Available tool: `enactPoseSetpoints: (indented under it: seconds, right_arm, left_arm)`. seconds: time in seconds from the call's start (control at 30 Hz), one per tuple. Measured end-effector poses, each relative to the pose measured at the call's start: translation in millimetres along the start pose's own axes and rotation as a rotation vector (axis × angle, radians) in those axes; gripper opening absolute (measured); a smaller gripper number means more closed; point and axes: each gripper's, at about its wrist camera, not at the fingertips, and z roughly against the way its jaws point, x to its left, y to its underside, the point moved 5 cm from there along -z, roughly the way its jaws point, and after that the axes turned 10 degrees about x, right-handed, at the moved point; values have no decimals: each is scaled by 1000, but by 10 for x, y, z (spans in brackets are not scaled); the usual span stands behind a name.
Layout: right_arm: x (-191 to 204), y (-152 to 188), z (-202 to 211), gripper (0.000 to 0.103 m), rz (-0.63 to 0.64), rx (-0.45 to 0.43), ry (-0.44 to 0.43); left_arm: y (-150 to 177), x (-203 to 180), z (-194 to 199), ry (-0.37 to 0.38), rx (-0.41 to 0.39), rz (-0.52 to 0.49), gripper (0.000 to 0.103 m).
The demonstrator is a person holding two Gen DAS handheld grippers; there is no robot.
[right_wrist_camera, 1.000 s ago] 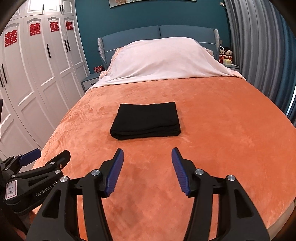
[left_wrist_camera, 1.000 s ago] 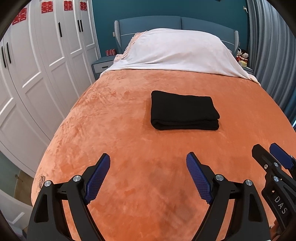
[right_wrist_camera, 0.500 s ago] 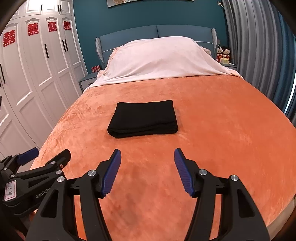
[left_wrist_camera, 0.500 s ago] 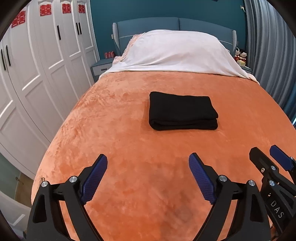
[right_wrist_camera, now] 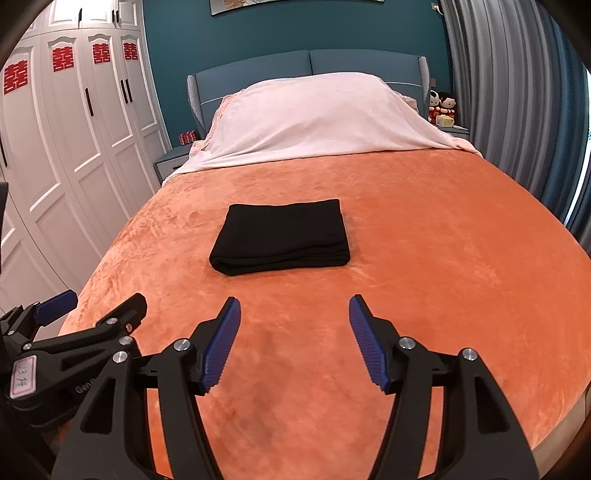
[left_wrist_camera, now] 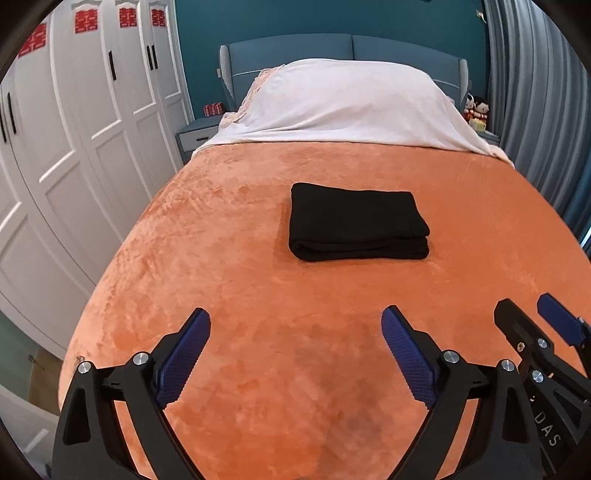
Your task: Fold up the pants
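- Black pants (left_wrist_camera: 357,221) lie folded into a neat rectangle mid-bed on the orange blanket (left_wrist_camera: 240,258), well ahead of you.
- Your left tool (left_wrist_camera: 295,354) is spread wide, holding nothing.
- Your right tool (right_wrist_camera: 294,339) is also wide and holds nothing.
- The fold looks finished; reaching back in could snag the top layer and undo it.

We note black pants (left_wrist_camera: 356,221) on an orange blanket (left_wrist_camera: 229,258), white wardrobe doors (right_wrist_camera: 85,147) bearing red emblems (right_wrist_camera: 62,59), teal wall (right_wrist_camera: 295,29).
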Motion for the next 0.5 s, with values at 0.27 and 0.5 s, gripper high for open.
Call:
enactPoseSetpoints:
  seconds: [0.27, 0.5]
  right_arm:
    - [1, 14, -6, 60, -2, 3, 0]
    - [-25, 26, -28, 60, 1, 8, 4]
  left_arm:
    - [-17, 62, -55, 13, 19, 24, 92]
    - [-12, 43, -81, 23, 27, 22, 92]
